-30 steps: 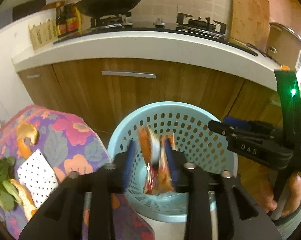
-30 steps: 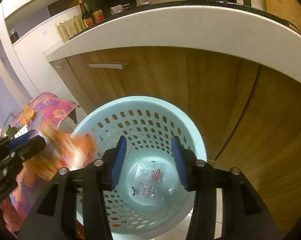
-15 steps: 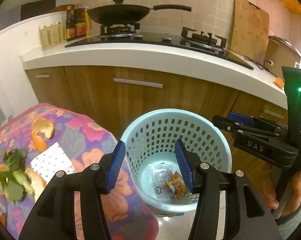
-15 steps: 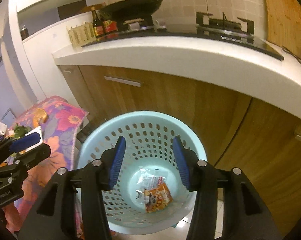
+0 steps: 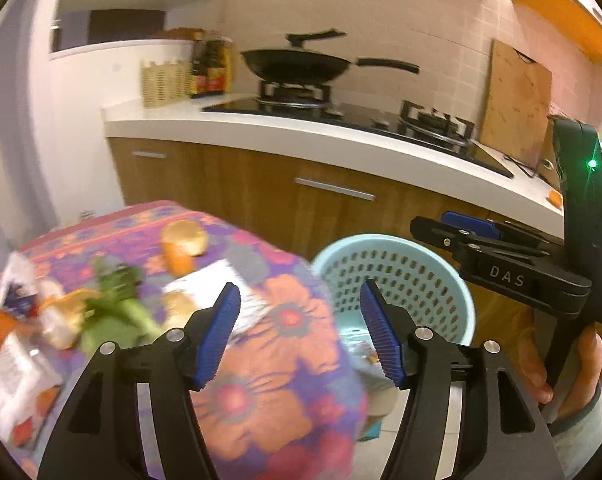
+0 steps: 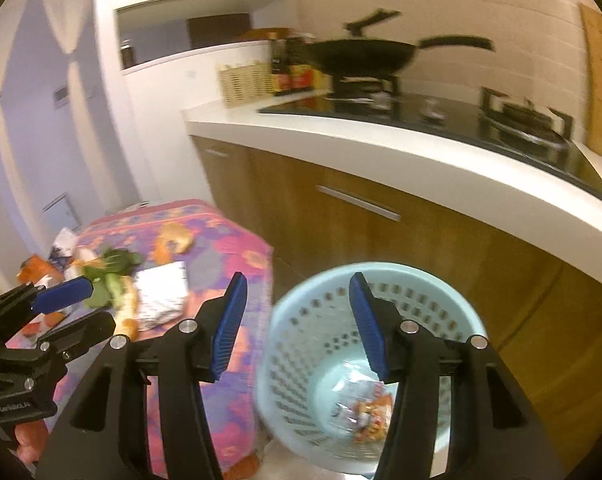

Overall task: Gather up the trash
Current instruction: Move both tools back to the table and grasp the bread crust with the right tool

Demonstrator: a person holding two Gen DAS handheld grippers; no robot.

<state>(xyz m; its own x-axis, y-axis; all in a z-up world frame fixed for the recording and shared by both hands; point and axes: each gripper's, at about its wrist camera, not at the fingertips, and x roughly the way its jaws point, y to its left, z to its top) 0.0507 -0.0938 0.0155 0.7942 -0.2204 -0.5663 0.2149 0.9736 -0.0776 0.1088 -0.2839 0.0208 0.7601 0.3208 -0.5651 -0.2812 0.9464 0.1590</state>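
A light blue perforated basket (image 5: 397,276) (image 6: 381,300) stands on the floor by the floral-clothed table (image 5: 269,380) (image 6: 237,248). Snack wrappers (image 6: 365,408) lie at its bottom. On the table lie orange peel (image 5: 183,240), green leaves (image 5: 117,304), a white dotted packet (image 6: 161,292) and other wrappers (image 5: 9,360). My left gripper (image 5: 299,332) is open and empty above the table's right edge. My right gripper (image 6: 297,320) is open and empty, over the basket's left rim; it also shows in the left wrist view (image 5: 461,236).
Wooden cabinets (image 5: 301,208) under a white counter (image 5: 341,136) stand behind the basket. A black pan (image 5: 297,64) sits on the stove. Bottles (image 5: 211,64), a woven box (image 5: 165,80) and a cutting board (image 5: 515,100) are on the counter.
The left gripper opened and dropped the orange snack wrapper into the basket. Both grippers have swung left and up, away from the basket toward the table.
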